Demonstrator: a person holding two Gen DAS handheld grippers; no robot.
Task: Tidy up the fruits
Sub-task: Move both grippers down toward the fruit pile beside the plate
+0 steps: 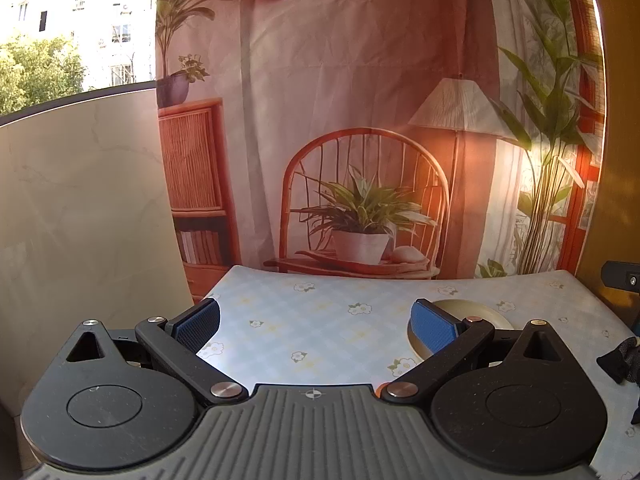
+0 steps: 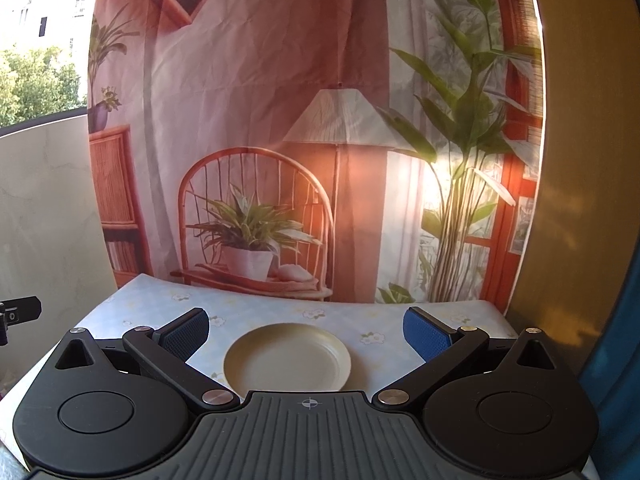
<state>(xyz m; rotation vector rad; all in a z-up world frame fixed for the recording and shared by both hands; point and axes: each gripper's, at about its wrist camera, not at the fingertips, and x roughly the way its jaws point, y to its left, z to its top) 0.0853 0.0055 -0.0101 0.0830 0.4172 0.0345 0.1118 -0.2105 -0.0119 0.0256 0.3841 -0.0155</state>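
Your left hand-held gripper [image 1: 316, 326] fills the bottom of its own view, jaws spread wide with nothing between the blue pads [image 1: 198, 324]; beyond them lies the desk [image 1: 320, 300] under a pale checked cloth printed with small flowers; a cream plate [image 1: 484, 314] sits to the right of that gripper, partly hidden behind its right pad, and a small orange patch shows just beside the gripper body at lower centre, too little of it in view to say what it is. Your right hand-held gripper [image 2: 306, 334] is likewise wide apart and holds nothing; the same plate [image 2: 287, 356] lies bare directly ahead of it, centred between the two fingers and close to the gripper body; no fruit can be made out in either view. Behind the desk hangs a printed backdrop [image 2: 280, 120] showing a rattan chair, potted plants and a lamp; to the left of it stands a pale wall panel [image 1: 88, 208], with trees and a building outside above it.
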